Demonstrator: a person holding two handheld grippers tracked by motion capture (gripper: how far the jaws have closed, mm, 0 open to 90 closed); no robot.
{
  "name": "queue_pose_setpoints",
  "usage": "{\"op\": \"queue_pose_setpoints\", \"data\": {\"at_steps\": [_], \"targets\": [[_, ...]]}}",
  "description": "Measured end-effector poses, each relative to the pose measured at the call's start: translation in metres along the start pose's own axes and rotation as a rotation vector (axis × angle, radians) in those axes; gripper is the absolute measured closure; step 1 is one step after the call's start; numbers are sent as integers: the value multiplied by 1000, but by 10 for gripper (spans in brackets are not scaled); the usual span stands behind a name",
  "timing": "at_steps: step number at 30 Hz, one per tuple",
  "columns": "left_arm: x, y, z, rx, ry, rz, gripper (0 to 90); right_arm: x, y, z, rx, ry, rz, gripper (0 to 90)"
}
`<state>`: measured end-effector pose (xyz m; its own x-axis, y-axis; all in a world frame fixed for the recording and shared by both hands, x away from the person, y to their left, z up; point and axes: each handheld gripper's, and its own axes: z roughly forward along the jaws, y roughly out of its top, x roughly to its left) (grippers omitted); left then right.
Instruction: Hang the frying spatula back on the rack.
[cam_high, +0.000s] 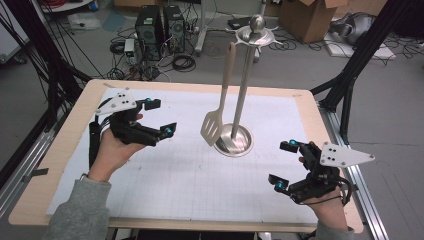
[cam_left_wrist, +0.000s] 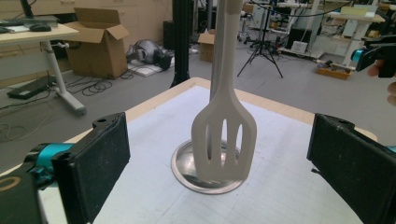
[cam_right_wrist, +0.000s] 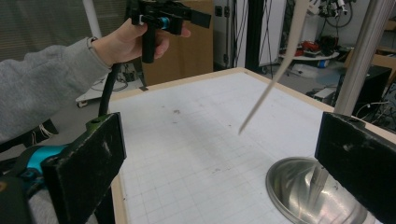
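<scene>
A beige slotted spatula (cam_high: 213, 126) hangs from a metal stand (cam_high: 243, 95) whose round base (cam_high: 241, 145) rests on the white grid mat. My left gripper (cam_high: 162, 117) is held to the left of the spatula, open, pointing at it with nothing between its pads. In the left gripper view the spatula head (cam_left_wrist: 224, 135) hangs just over the base (cam_left_wrist: 187, 172), well beyond the wide-apart jaws. My right gripper (cam_high: 281, 165) is at the front right, open and empty. In the right gripper view the spatula (cam_right_wrist: 280, 70), the pole (cam_right_wrist: 362, 56) and the base (cam_right_wrist: 299, 186) stand ahead.
The mat (cam_high: 175, 170) covers a wooden table (cam_high: 65, 150). Black frame legs (cam_high: 350, 75) stand at both back corners. Computer towers (cam_high: 160, 25), cables and cardboard boxes (cam_high: 310, 17) lie on the floor beyond. The left hand's gripper (cam_right_wrist: 163, 21) shows far off in the right gripper view.
</scene>
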<state>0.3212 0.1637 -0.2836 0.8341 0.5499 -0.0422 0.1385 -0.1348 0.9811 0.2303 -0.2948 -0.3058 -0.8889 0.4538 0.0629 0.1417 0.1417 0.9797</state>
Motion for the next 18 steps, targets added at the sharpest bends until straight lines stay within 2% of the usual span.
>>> {"op": "queue_pose_setpoints", "data": {"at_steps": [12, 18], "targets": [[5, -18, -34, -30, 46, -12, 64, -2, 0, 4, -6, -1, -3, 7], [3, -23, -47, -37, 63, -6, 64, -2, 1, 6, -4, 2, -1, 8]]}}
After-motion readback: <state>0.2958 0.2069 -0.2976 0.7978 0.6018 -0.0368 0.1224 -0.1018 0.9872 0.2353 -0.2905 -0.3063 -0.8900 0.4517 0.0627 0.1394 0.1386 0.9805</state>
